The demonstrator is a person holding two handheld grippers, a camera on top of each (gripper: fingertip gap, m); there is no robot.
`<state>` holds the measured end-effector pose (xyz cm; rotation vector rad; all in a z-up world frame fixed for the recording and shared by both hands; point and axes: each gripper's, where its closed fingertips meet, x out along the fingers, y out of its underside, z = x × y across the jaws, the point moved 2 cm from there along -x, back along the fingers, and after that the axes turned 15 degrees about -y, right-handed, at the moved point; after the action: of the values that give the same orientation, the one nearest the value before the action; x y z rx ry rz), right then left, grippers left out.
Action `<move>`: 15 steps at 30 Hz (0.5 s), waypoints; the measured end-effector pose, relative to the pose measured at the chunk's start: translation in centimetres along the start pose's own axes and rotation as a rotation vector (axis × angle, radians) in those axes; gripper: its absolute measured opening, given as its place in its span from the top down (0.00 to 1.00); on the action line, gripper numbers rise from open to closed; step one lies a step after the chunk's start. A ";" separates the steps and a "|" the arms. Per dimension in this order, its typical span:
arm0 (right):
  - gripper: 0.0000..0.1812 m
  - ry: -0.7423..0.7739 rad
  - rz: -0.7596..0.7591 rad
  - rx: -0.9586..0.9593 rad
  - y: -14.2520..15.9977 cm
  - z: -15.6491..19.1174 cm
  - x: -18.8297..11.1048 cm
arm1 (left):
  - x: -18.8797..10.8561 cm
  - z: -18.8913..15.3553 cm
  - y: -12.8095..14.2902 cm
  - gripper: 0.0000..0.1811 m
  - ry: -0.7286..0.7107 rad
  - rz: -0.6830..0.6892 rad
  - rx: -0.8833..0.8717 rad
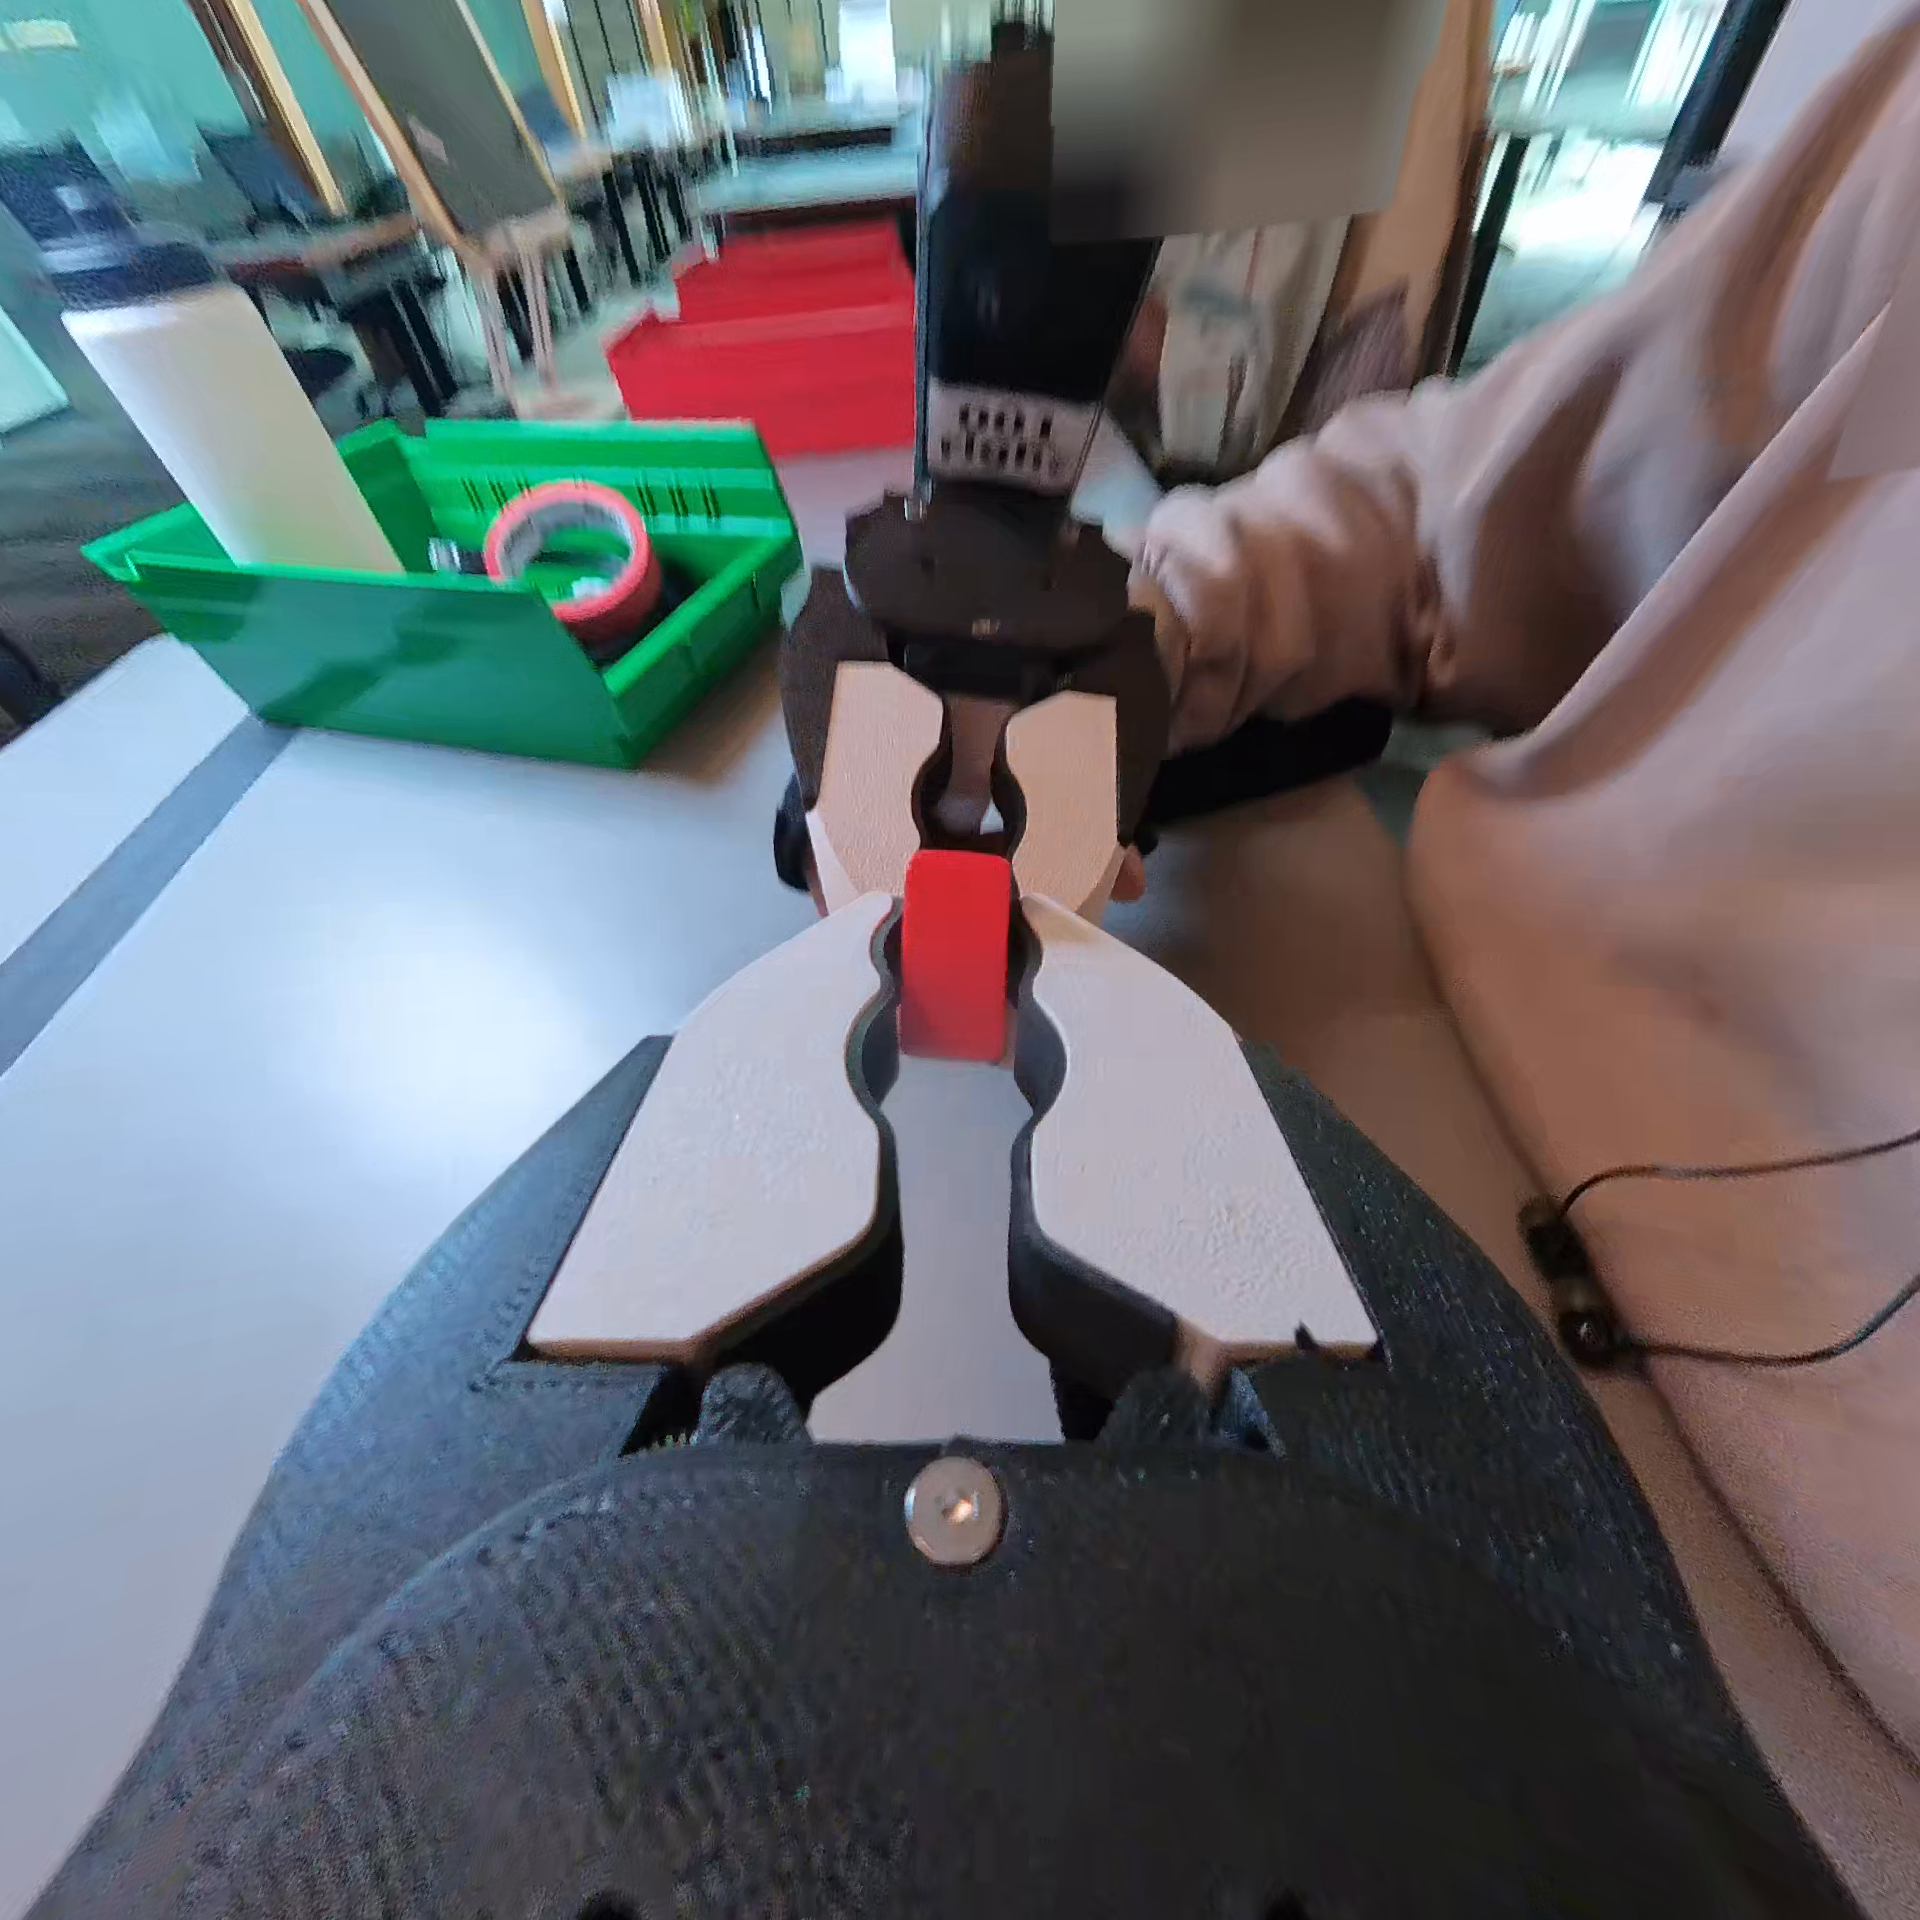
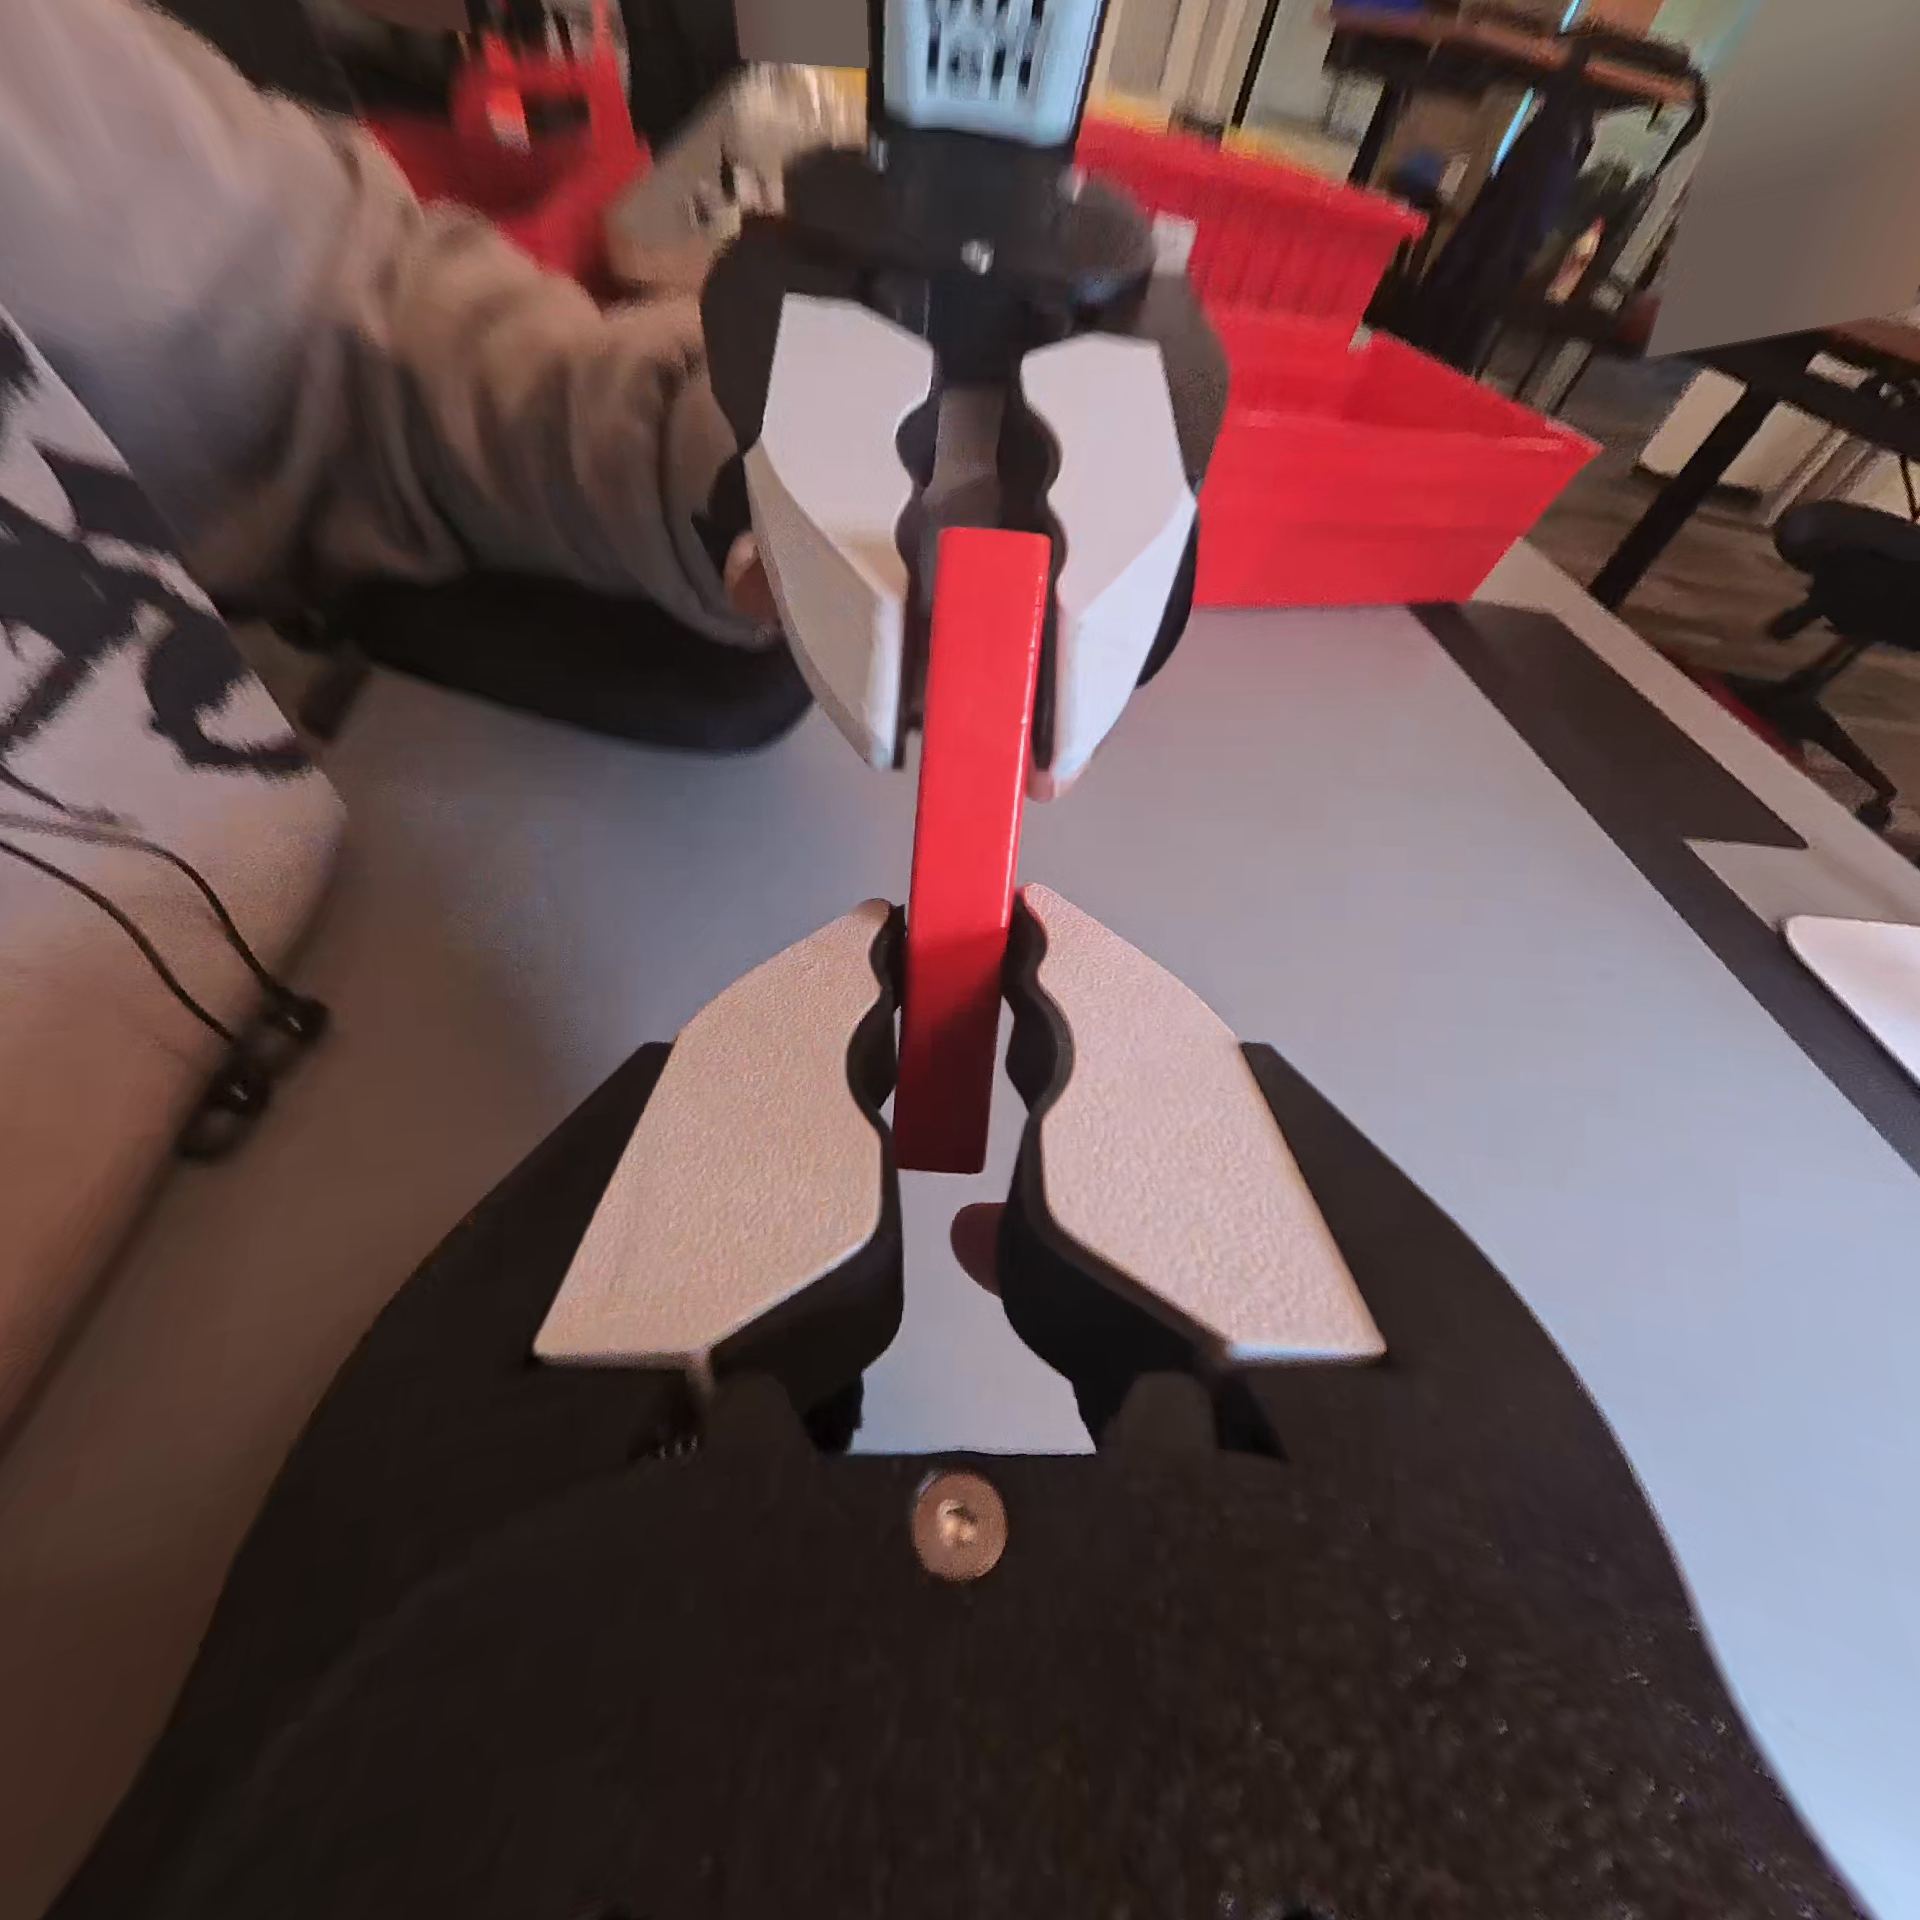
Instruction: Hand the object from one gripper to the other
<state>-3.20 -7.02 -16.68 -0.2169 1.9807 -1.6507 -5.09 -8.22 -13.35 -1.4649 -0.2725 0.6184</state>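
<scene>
A long flat red block spans the gap between my two grippers, above the grey table. My left gripper is shut on one end of it. My right gripper is shut on the other end. In the left wrist view the right gripper faces me, its white fingers around the block's far end. In the right wrist view the left gripper faces me, with the block between its white fingers.
A green bin holding a red tape roll and a white cylinder stands at the far left. Red bins are behind it. A person's sleeve and body flank the grippers. A white flat object lies at the table's right edge.
</scene>
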 end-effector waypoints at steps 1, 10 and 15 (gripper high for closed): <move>0.91 -0.006 -0.064 0.020 -0.7 -0.1 -0.4 | -0.4 0.2 -0.9 0.88 0.008 -0.067 -0.052; 0.91 0.000 -0.600 0.143 -5.8 -0.6 -3.2 | 0.7 -0.4 -0.8 0.77 0.029 -0.155 -0.146; 0.91 0.005 -0.557 0.135 -5.3 -0.4 -1.8 | 1.4 -0.3 -0.6 0.91 -0.003 -0.126 -0.156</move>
<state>-3.02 -7.03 -11.09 -0.7699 1.9061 -2.1106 -3.64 -7.70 -13.08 -1.5831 -0.4203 0.5067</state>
